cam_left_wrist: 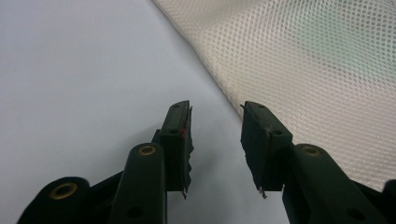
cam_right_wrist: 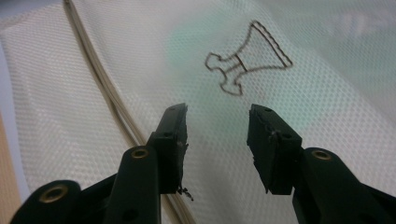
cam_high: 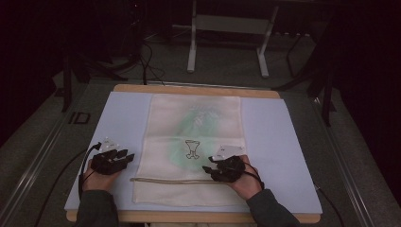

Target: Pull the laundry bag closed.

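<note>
**Both grippers spread beside and over a flat mesh bag**

Grippers first: the left gripper (cam_high: 124,156) rests at about 8 o'clock on the table, jaws spread with nothing between them, over bare mat just beside the bag's left edge. In the left gripper view its jaws (cam_left_wrist: 215,140) point at that edge, which runs diagonally from 12 toward 4 o'clock, apart from the tips. The right gripper (cam_high: 208,169) sits at about 5 o'clock over the bag's lower right part, jaws also spread and holding nothing; the right gripper view shows them (cam_right_wrist: 217,144) low over the mesh, though whether they touch it I cannot tell.

Largest is the wooden table (cam_high: 198,90), its rim showing at 12 and 6 o'clock. A pale blue mat (cam_high: 279,142) covers most of it, with wide open strips at 9 and 3 o'clock.

Centred on the mat lies the mesh bag (cam_high: 194,142), cream, flat, a tall rectangle reaching from near 12 almost to 6 o'clock. A green shape shows faintly through the weave at its middle.

A drawstring (cam_high: 165,180) crosses the bag near its 6 o'clock end, running left to right toward the right gripper.

Smallest is the dark outline emblem (cam_high: 191,149) at the bag's centre, seen in the right gripper view (cam_right_wrist: 247,58) at 12 o'clock beyond the jaws.
</note>
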Demonstrator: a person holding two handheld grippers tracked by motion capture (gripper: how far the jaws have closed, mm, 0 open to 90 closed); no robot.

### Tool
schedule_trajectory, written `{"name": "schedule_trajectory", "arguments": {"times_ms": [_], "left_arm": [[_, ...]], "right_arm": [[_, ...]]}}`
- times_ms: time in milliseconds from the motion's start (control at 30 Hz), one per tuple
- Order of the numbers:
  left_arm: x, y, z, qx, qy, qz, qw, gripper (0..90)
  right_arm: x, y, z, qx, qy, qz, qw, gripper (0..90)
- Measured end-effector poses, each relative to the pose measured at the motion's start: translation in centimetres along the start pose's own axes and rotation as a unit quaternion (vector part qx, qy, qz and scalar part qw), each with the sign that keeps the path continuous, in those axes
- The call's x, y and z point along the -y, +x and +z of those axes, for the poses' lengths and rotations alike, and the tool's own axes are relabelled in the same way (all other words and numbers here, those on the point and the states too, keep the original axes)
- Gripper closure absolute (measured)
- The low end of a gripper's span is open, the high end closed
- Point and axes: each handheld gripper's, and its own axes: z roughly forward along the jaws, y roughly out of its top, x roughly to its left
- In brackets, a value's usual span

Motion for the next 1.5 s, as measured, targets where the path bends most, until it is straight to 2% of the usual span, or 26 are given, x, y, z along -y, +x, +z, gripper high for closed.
{"name": "schedule_trajectory", "arguments": {"times_ms": [700, 1500], "left_arm": [[0.3, 0.4, -0.2, 0.013, -0.008, -0.01, 0.9998, 64.5], [0.2, 0.3, -0.2, 0.021, -0.006, -0.004, 0.9998, 64.7]], "right_arm": [[-3.0, 2.1, 2.3, -0.029, 0.0, -0.044, 0.9986, 61.9], [-5.0, 4.2, 4.4, -0.048, 0.002, -0.068, 0.9965, 64.0]]}}
